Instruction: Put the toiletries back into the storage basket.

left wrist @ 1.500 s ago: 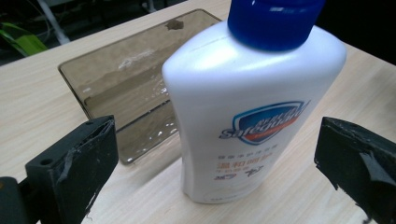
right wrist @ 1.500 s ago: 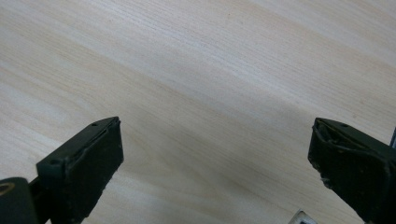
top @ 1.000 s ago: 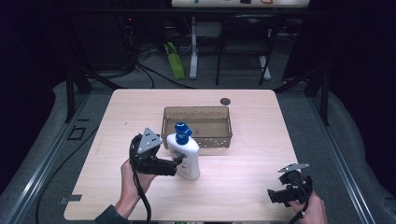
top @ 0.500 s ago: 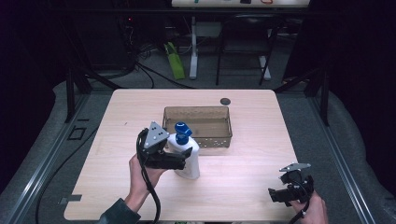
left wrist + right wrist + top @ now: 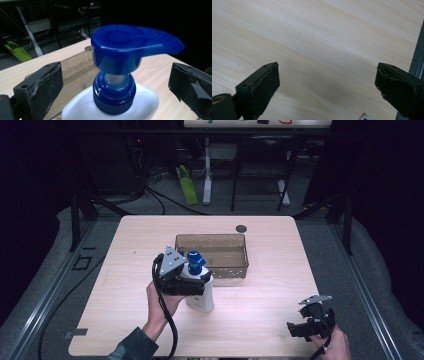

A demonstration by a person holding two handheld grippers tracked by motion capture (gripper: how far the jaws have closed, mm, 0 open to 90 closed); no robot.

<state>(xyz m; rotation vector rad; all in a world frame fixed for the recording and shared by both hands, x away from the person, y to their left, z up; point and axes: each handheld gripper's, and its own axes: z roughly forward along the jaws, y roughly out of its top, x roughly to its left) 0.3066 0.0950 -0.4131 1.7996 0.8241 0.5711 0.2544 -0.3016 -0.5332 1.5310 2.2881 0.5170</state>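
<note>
The pump bottle (image 5: pixel 201 292), white with a blue pump head, stands upright on the wooden table (image 5: pixel 260 290), just in front of the near left corner of a shallow see-through brown bin (image 5: pixel 235 268). Whether bottle and bin touch cannot be told from the high view. The bin appears to hold nothing; the table's grain shows through its floor. In the left gripper view the bottle (image 5: pixel 110 107) sits between the two black jaws, its blue pump head (image 5: pixel 130 47) rising above a blue collar, with the spout pointing to the right of that view. The left gripper (image 5: pixel 192 282) has its jaws spread to either side of the bottle's shoulders, with a clear gap on each side, so it is not clamping the bottle. A hand (image 5: pixel 161 302) holds this gripper from the near side, and its cable trails back toward the table edge. The right gripper (image 5: pixel 300 327) sits well apart, near the table's front right corner, and in its own view the jaws stand wide over bare wood. A small dark round disc (image 5: pixel 241 228) lies on the table beyond the bin, near the far edge.
</note>
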